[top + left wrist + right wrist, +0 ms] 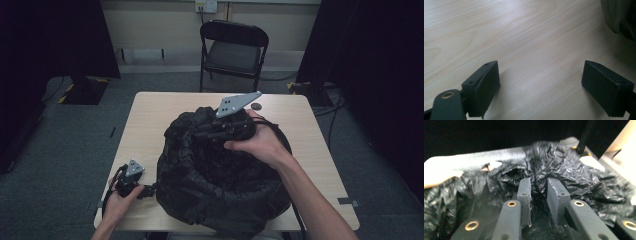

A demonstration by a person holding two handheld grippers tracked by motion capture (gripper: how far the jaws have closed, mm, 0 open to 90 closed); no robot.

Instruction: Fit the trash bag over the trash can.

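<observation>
Presently, itemised from left to right across the scene.

Left gripper (148, 190): sitting at the near left corner of the table (150, 115), held low in the person's left hand (119, 197). Its tip is pointing right, reaching just to the near left side of the black plastic bag (220, 185); whether it is touching the bag cannot be told. In the left gripper view its jaws are standing wide apart over bare light wood (529, 37), gripping nothing, with a dark edge of the bag (621, 17) showing at the far right corner.

Black plastic bag: lying crumpled in a large mound, taking up the middle and near part of the table and overhanging the near edge. Its film is gathering into a bunched peak at the far side.

Right gripper (200, 131): being held by the person's right hand (257, 142) over the far top of the bag, pointing left. In the right gripper view its jaws are standing narrow, with a fold of the bag's film (539, 187) rising between the fingers (524, 195); whether the pads are pressing on it cannot be told.

Small dark disc (256, 106): lying on the table beyond the right hand.

Folding chair (234, 50): standing beyond the far edge of the table.
</observation>
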